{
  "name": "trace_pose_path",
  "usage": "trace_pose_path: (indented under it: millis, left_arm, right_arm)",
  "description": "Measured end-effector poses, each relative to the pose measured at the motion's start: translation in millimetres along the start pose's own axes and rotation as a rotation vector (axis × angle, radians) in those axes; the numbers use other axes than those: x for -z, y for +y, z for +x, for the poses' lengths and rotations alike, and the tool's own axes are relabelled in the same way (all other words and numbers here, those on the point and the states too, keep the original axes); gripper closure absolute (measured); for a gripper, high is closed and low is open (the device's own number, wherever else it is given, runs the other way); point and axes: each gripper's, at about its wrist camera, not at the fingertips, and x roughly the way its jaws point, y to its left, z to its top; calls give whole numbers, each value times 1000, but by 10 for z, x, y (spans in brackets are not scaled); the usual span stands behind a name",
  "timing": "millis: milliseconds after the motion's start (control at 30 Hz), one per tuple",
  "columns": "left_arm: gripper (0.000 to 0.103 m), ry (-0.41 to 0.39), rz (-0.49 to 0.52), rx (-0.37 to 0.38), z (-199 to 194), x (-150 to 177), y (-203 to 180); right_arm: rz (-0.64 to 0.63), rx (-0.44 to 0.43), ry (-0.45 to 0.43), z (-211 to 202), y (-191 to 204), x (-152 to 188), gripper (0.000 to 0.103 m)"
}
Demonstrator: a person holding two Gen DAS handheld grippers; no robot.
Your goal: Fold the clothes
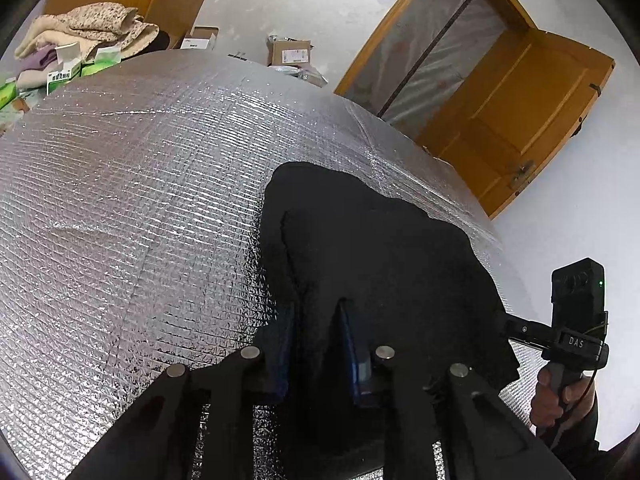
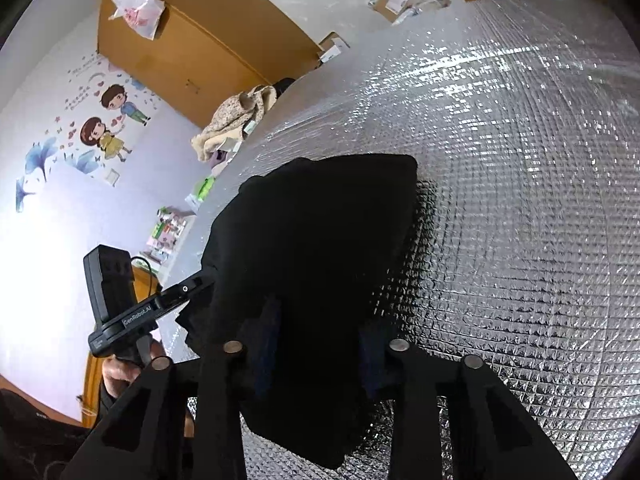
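Observation:
A black garment (image 1: 380,248) lies bunched on a silver quilted foil mat (image 1: 140,200), with its near edge raised. In the left wrist view my left gripper (image 1: 318,332) has its blue-padded fingers (image 1: 352,352) closed on that near edge, with cloth filling the gap. In the right wrist view the garment (image 2: 320,220) drapes over and between the fingers of my right gripper (image 2: 320,340), which grips its other near corner. Each gripper also shows in the other's view at the garment's side: the right gripper (image 1: 516,326) and the left gripper (image 2: 188,292).
A pile of beige and floral clothes (image 1: 88,28) and green boxes (image 1: 64,74) sit at the mat's far left corner. Cardboard boxes (image 1: 290,52) lie beyond the far edge. A wooden door (image 1: 520,120) stands to the right, a wardrobe (image 2: 192,52) behind. A hand (image 1: 552,396) holds each gripper handle.

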Motion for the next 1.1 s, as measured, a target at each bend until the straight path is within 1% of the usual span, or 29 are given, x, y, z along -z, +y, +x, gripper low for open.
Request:
trace_pose_path:
  millis: [233,300,367,600,733,833,900,933,1000,1100]
  left_arm:
    - [83,-3,10,8,-23,-2,-4]
    - [82,0,1,22,-31,-5,21]
    - [82,3,-10,40,-45,0,54]
    - [82,-6,1,84,-119,83,89]
    - [79,2,-30,121,-169,98,162]
    - [79,-12,-37,123,-237,113,192]
    - [79,-32,-32,110,-321,117,216]
    - [79,-47,-30,102,-362,105,215]
    - [79,-78,-27,97,-196,-120,213]
    - [79,-97,-18,98,-194,-196,136]
  right_arm:
    - [-3,7,2,9,-6,-11,72]
    - [4,2,7,10,-30,-11,68]
    - [7,9,15,6,-38,-20,61]
    - [-9,27,5,-39,-6,-19,61]
    - [-43,48,-1,-60,36,-53,61]
    - [-46,52,-4,-73,24,-78,61]
    - [-45,54,-8,-84,11,-93,61]
    - [-44,55,-10,-90,4,-100,61]
    - [-45,58,-17,-109,-5,-112,61]
    - [-46,64,-39,-157,-12,-130,61]
